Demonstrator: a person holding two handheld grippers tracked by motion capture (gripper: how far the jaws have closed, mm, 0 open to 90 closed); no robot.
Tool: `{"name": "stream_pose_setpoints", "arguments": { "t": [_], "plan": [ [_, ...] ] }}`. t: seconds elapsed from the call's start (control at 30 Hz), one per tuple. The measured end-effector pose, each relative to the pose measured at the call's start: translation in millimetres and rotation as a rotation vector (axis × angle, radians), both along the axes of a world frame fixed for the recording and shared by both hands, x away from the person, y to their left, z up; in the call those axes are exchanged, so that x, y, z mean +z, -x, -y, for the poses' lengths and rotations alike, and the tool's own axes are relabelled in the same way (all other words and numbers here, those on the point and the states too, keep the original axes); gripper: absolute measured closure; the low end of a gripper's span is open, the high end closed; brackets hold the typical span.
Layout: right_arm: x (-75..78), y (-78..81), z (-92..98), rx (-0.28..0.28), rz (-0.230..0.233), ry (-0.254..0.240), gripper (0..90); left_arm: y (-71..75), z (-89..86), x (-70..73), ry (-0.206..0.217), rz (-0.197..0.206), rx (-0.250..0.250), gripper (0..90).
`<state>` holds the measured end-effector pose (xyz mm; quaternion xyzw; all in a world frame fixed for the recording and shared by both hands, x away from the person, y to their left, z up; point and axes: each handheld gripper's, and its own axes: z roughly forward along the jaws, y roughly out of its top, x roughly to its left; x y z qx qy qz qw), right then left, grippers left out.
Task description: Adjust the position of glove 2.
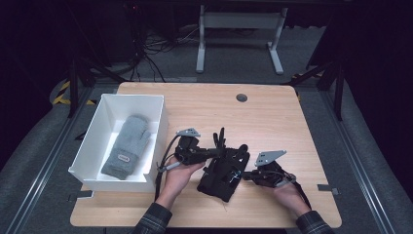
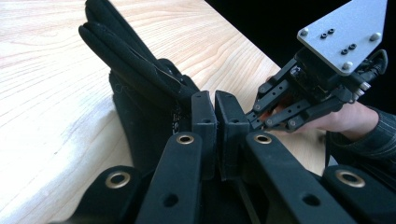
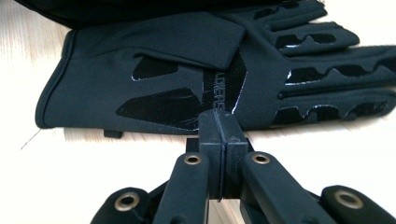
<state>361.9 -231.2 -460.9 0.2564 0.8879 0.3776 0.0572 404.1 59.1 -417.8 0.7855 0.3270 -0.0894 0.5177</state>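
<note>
Left gripper (image 2: 215, 109) jaws closed, seemingly pinching black glove (image 1: 221, 170) | right gripper (image 3: 223, 128) jaws closed

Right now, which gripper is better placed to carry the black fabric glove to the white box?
Probably the left gripper. It lies over the black fabric glove, its shut jaws at the cloth, and it is nearer the white box. The right gripper is shut at the glove's far edge.

In the left gripper view, the left gripper (image 2: 215, 109) holds its two black jaws nearly together against a black fabric glove (image 2: 140, 84) lying on the pale wooden table (image 2: 42, 93), while the right gripper (image 2: 254, 119) with its grey three-cornered plate reaches in from the right, tips beside the glove.
</note>
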Motion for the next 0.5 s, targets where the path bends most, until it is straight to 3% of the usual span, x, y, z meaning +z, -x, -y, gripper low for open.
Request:
{"name": "stream_pose_setpoints", "arguments": {
  "t": [0.5],
  "plan": [
    [-0.3, -4.4, -21.1, 0.034, 0.012, -0.005, 90.0, -2.4, 8.5, -8.7, -0.034, -0.015, -0.003, 87.9]
  ]
}}
